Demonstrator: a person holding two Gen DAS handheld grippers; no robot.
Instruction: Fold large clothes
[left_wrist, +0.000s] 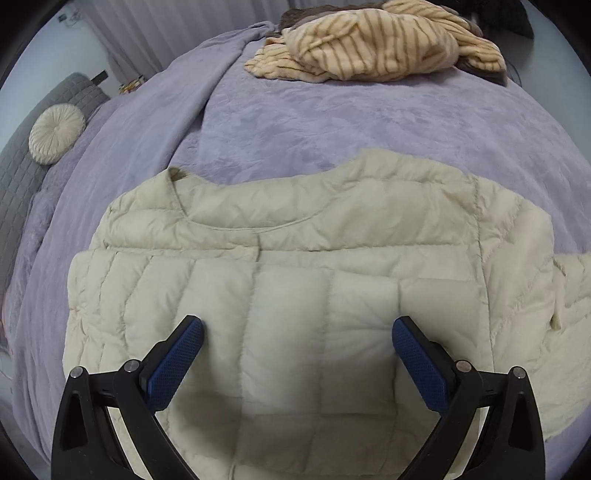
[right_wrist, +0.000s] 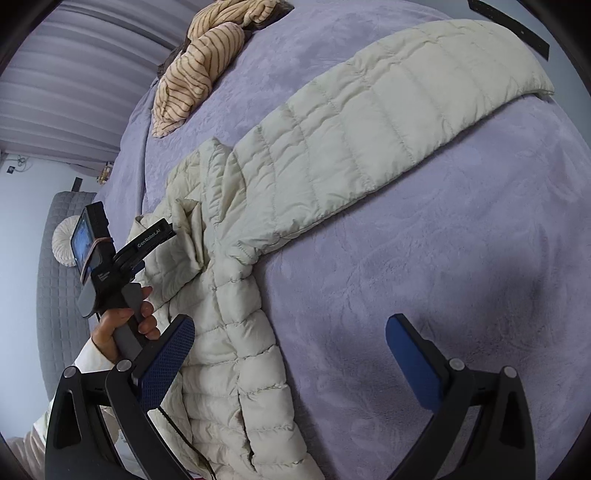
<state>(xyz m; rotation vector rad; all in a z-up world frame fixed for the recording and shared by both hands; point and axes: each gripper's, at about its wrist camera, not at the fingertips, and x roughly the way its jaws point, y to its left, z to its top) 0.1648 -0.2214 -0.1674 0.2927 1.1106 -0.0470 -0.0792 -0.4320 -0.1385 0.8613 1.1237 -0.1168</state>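
Observation:
A cream quilted puffer jacket (left_wrist: 295, 280) lies on the lilac bed cover (left_wrist: 314, 122), collar towards the far side, with one sleeve folded across its chest. My left gripper (left_wrist: 297, 332) is open and empty just above the folded sleeve. In the right wrist view the jacket (right_wrist: 236, 332) has its other sleeve (right_wrist: 388, 118) stretched out straight across the bed. My right gripper (right_wrist: 290, 332) is open and empty over the jacket's side edge and the bare cover. The left gripper's body (right_wrist: 110, 258) shows there, held by a hand.
A striped tan blanket (left_wrist: 373, 44) is heaped at the far side of the bed; it also shows in the right wrist view (right_wrist: 199, 66). A round cream cushion (left_wrist: 55, 133) rests on a grey quilted headboard (left_wrist: 22, 177) to the left.

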